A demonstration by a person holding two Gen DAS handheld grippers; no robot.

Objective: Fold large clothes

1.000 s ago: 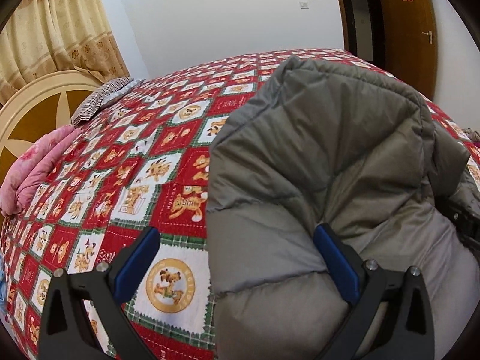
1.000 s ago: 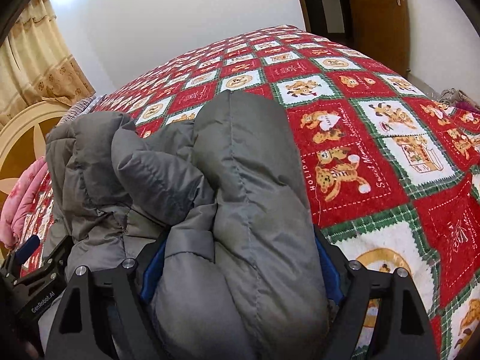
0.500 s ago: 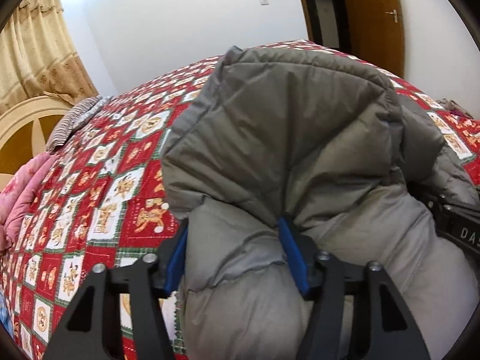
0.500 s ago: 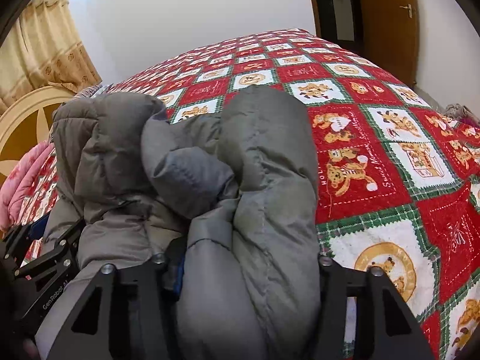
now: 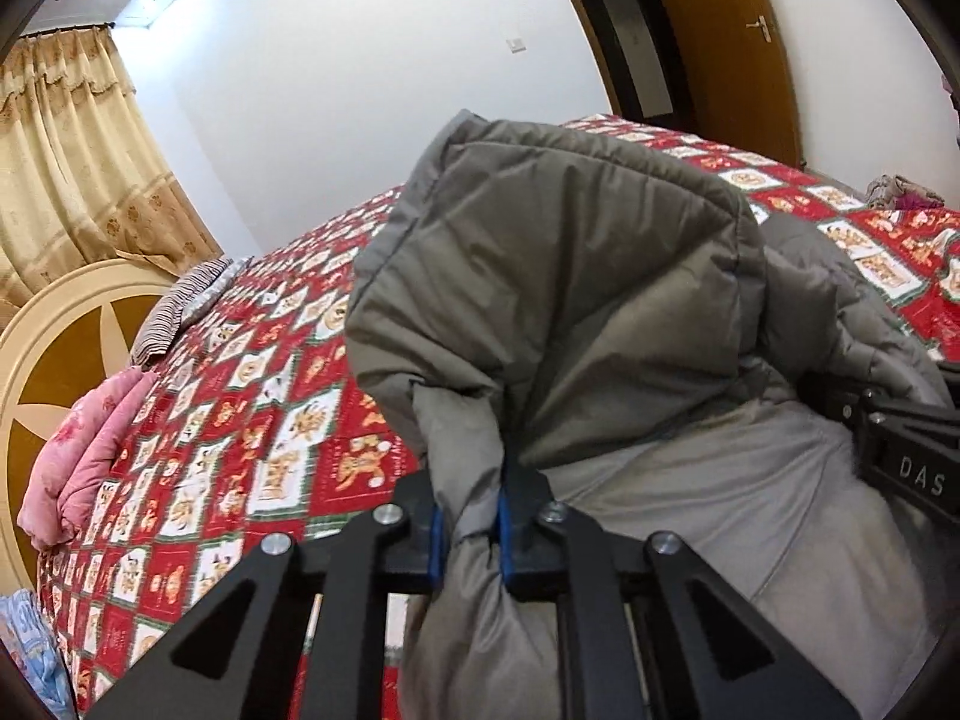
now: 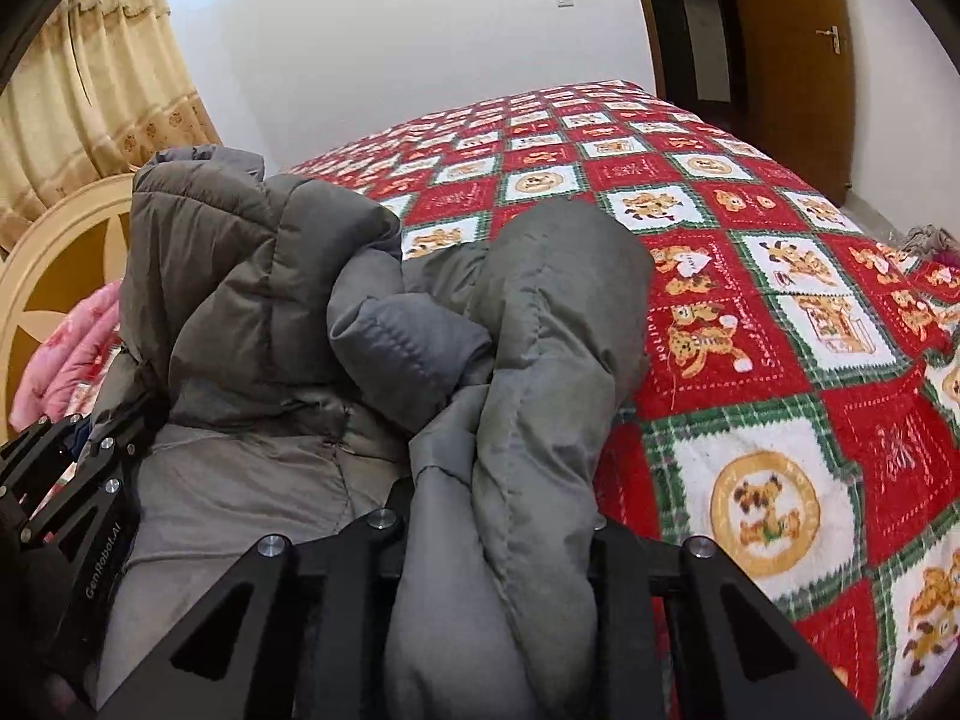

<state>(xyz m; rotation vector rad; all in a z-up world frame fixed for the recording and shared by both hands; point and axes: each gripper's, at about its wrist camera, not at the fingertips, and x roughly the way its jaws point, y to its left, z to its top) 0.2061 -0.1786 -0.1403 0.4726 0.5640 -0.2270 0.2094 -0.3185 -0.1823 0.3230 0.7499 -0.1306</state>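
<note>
Two handheld grippers pinch the near edge of a grey padded jacket (image 5: 576,276) that lies bunched on a bed. Nearest the lens, the left gripper (image 5: 469,531) has a narrow fold of the jacket's grey fabric squeezed between its blue pads (image 5: 503,534), its jaws closing tight on the cloth. The right gripper (image 6: 501,531) has a thicker roll of the same jacket (image 6: 540,360) between its black fingers, its jaws likewise closing on the bulk; the pads themselves are buried in the fabric. Each tool shows at the edge of the other's view: the right gripper's black frame (image 5: 900,444) at the right rim of the left camera, the left gripper's frame (image 6: 66,480) at the lower left of the right camera, both touching the jacket. Between the two grips the garment heaps upward, its quilted panels folded over a paler grey lining and a rounded cuff (image 6: 402,348) resting in the hollow at the centre. Beneath and beyond the jacket spreads a red, green and white patchwork bedspread (image 6: 750,312) printed with cartoon bears. At the head of the bed lie a pink quilt (image 5: 90,444) and a striped pillow (image 5: 180,306) against a cream and brown headboard (image 5: 60,360). Farther back hang beige curtains (image 5: 78,168), with a white wall (image 5: 360,90) and a brown wooden door (image 5: 732,36) behind.
</note>
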